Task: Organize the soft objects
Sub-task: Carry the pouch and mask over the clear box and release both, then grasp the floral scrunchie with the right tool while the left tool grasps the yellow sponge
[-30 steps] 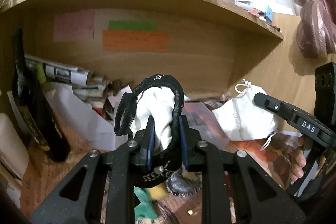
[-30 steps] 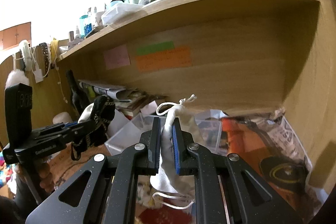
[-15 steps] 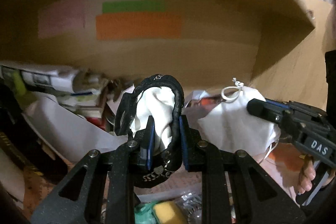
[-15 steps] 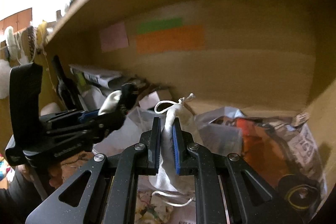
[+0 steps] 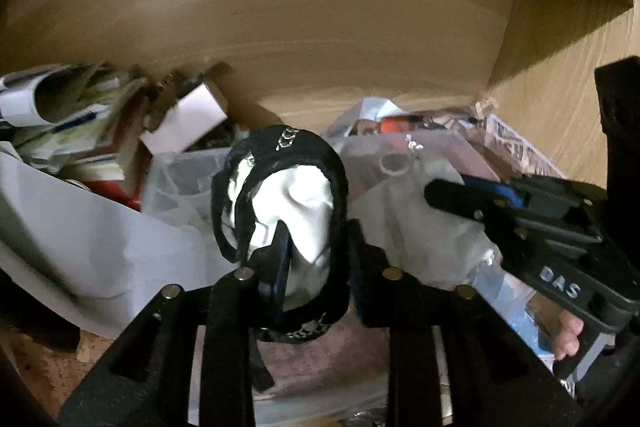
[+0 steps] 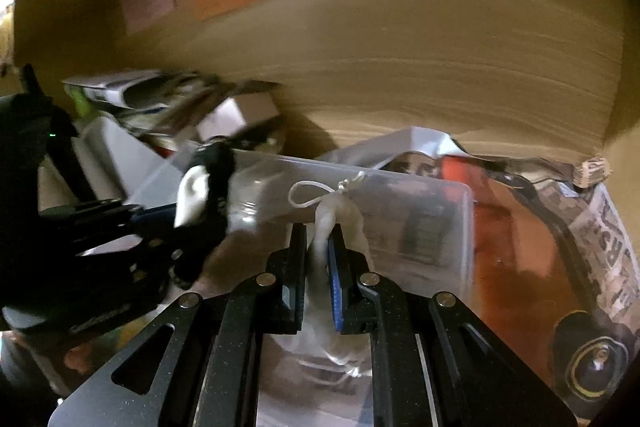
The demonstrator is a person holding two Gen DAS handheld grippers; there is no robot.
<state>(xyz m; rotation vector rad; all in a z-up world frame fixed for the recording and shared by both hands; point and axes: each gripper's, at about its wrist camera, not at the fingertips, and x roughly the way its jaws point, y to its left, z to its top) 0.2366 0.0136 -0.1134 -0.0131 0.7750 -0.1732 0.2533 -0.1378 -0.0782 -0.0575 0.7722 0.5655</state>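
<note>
My left claw is clenched on a black-and-white cloth bundle, a white soft piece wrapped in a black band with small pale markings. My right claw is clenched on the gathered neck of a white drawstring pouch, whose cord loop sticks up above the fingers. In the left view the pouch hangs just beside the bundle, with the right claw reaching in from the side.

Both soft things are held up under the wooden shelf, over a clear plastic bin that sits among papers, a small white box and a newspaper. Neither seems to rest on anything; as far as I can tell, each is carried only by its claw.

I judge the picking-up done and the placing not yet done. What is left is to lower each piece to its resting place, most likely the bin ahead, and let go. I cannot tell from here whether other soft items wait elsewhere, since the counter below is mostly hidden by my own claws. The views are dim and blurred, so the bin's contents stay unclear.
</note>
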